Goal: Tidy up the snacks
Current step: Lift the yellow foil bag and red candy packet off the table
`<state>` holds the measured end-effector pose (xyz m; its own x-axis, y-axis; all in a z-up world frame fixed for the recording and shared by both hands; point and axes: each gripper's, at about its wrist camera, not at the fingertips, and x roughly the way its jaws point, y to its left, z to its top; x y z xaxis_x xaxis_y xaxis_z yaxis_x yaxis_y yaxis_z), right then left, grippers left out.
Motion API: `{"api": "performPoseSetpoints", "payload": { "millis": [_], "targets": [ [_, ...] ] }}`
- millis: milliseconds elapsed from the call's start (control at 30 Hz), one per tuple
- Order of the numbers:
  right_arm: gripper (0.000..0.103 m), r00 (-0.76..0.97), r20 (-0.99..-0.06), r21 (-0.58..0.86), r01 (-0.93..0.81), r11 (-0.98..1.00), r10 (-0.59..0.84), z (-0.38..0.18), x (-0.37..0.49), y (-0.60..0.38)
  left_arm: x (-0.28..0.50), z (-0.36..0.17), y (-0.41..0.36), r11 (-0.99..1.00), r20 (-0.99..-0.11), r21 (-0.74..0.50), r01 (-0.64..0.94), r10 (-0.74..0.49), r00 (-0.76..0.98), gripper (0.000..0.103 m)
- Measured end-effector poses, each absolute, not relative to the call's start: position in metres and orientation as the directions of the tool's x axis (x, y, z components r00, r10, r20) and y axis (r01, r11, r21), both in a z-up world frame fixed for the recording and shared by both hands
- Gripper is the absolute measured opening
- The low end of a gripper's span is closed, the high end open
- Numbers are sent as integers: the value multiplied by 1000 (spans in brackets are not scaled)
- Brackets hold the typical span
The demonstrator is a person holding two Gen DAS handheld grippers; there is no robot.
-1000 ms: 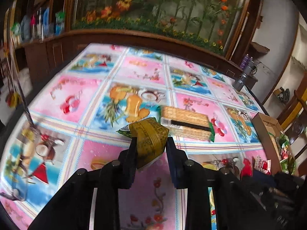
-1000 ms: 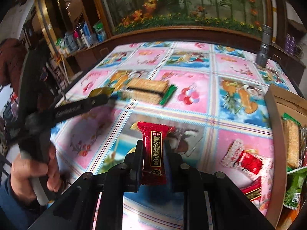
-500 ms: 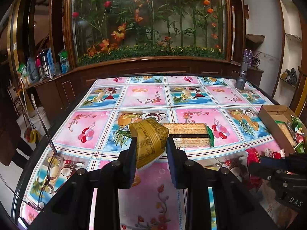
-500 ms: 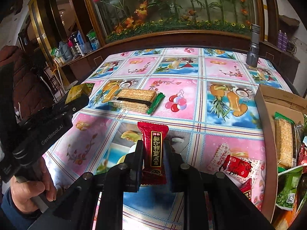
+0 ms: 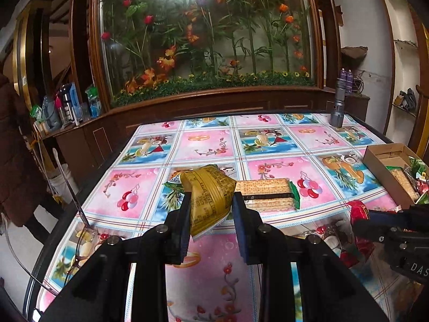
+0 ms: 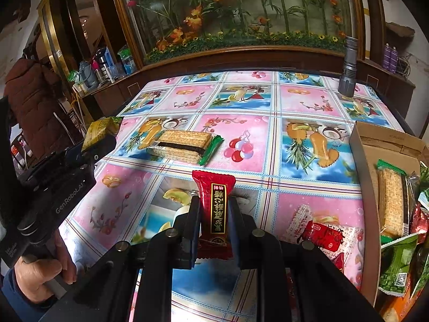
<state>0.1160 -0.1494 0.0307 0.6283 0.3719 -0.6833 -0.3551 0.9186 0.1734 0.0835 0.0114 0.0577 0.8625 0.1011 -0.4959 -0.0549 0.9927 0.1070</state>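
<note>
Two grippers are each clamped on one snack above the patterned table [image 6: 308,102]. The left gripper [image 5: 211,204] pinches a yellow snack packet [image 5: 209,198] between both pads, clear of the tabletop. The right gripper [image 6: 214,209] pinches an upright red snack packet [image 6: 215,204]. A cracker pack [image 6: 182,143] lies flat on the table beyond both. A red-and-white wrapped candy [image 6: 319,232] lies just beside the cardboard box [image 6: 362,161] at the right edge, which holds further snacks
</note>
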Motion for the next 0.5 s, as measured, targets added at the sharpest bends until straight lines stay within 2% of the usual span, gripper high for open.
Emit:
{"api": "performPoseSetpoints", "payload": {
  "millis": [500],
  "targets": [
    [21,644,-669,178,-346,921,371,35,116,-155,75,64,4,984,-432,165,-74,139,891,28]
  ]
}}
